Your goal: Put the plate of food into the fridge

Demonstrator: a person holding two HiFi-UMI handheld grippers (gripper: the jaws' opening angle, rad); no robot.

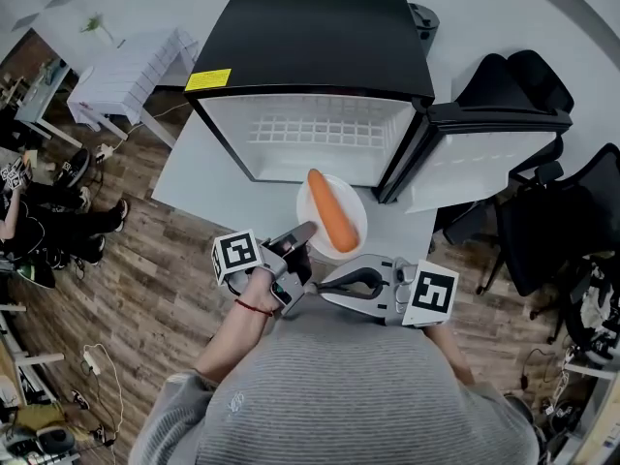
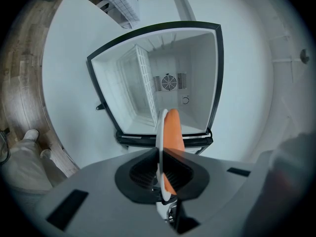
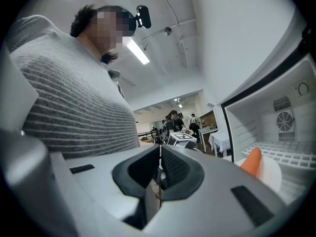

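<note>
My left gripper (image 1: 306,234) pinches the rim of the plate (image 1: 355,200) bearing a carrot (image 1: 332,210), just outside the open fridge (image 1: 310,46); my right gripper (image 1: 333,284), farther out, has its jaws pressed together, empty.

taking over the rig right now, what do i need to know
Left tongs: shut on the rim of the white plate, which has a carrot lying on it.
Right tongs: shut, empty, clear of the plate.
Fridge: its door is open and a wire shelf shows inside.
Done: the plate is lifted and held at the fridge opening.
Left: carry it inside, set it down, release it, and probably close the door.
</note>
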